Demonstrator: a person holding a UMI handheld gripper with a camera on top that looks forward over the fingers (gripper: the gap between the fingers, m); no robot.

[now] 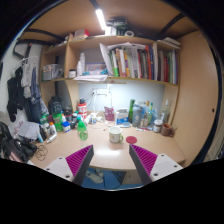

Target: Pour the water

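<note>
Several bottles [82, 128] stand upright on the cluttered worktop [100, 150] well beyond the tool [111, 162], whose pink-padded fingers [79, 160] are spread on nothing; their contents cannot be told.

Tool [112, 160] open over cluttered desk [100, 143], bottles [82, 129] ahead, bookshelf [140, 62] beyond

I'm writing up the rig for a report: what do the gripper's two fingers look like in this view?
The gripper shows two pale, whitish fingers reaching in from below. Each carries a magenta pad on its inner face, roughly triangular, with fine ribbing most visible on the right-hand one. No cables, printed markings or sleeve are visible.
</note>
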